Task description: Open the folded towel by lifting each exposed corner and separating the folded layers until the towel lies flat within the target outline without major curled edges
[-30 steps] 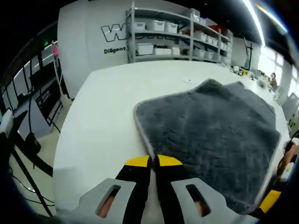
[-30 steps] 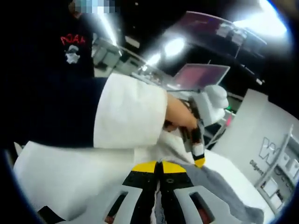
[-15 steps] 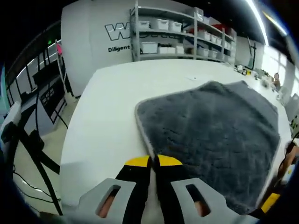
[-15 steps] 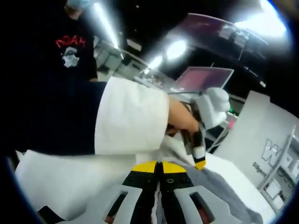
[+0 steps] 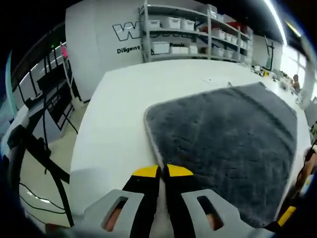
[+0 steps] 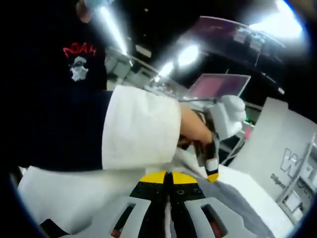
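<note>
In the left gripper view the left gripper (image 5: 163, 171) sits nearest, its yellow-tipped jaws pressed together at the near edge of the grey towel (image 5: 228, 144); whether a thin hem is pinched between them I cannot tell, since the tips meet right where the cloth begins. In the right gripper view the right gripper (image 6: 168, 177) likewise shows its jaws together, with grey pile lying just past the tips, and again a pinch on the fabric cannot be confirmed. From the left gripper outward, the towel spreads over the white tabletop (image 5: 114, 129), covering its near right part and reaching toward the far right edge; its pale-edged left hem runs straight and its near left corner lies down without an obvious curl. No outline is distinguishable on the tabletop. Beyond the tabletop's far edge stand shelves with bins (image 5: 188, 34) against a wall. In the right gripper view a white sleeve (image 6: 141, 129) and a hand (image 6: 193, 130) hold the other gripper low over the towel. By my reading the unfolding is largely done and the step in hand is the final smoothing of the near edge. The next move probably calls for easing the jaws open and drawing both grippers clear without dragging the hem, then checking the far corners for curl.
</note>
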### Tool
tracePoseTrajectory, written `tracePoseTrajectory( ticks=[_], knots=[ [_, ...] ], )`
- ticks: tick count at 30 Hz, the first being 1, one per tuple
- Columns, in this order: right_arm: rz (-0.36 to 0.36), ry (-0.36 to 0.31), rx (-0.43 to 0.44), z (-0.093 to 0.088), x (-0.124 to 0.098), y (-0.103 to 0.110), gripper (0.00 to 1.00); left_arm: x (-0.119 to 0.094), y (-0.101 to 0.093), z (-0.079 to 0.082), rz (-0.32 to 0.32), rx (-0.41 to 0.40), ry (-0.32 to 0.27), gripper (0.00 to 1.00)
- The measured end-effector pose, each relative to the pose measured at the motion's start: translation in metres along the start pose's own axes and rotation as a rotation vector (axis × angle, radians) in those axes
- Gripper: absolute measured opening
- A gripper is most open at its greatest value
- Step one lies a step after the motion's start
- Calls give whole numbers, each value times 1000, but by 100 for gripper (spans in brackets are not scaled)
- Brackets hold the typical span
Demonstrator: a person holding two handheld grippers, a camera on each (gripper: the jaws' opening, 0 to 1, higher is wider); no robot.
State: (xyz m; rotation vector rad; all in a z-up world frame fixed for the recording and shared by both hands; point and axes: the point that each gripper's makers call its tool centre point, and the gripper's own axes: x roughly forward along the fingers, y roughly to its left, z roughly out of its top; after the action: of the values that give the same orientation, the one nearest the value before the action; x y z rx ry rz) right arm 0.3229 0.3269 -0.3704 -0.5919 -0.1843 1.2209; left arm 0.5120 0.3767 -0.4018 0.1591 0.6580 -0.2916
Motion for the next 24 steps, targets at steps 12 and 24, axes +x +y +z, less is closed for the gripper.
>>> tracePoseTrajectory(
  ticks=[12,24],
  knots=[
    [14,6,2,0,6,5,0,2,1,-8,20,10,18,5],
    [30,-12,25,5,9,9,0,0,24,-14,136,87,31,1]
  ],
)
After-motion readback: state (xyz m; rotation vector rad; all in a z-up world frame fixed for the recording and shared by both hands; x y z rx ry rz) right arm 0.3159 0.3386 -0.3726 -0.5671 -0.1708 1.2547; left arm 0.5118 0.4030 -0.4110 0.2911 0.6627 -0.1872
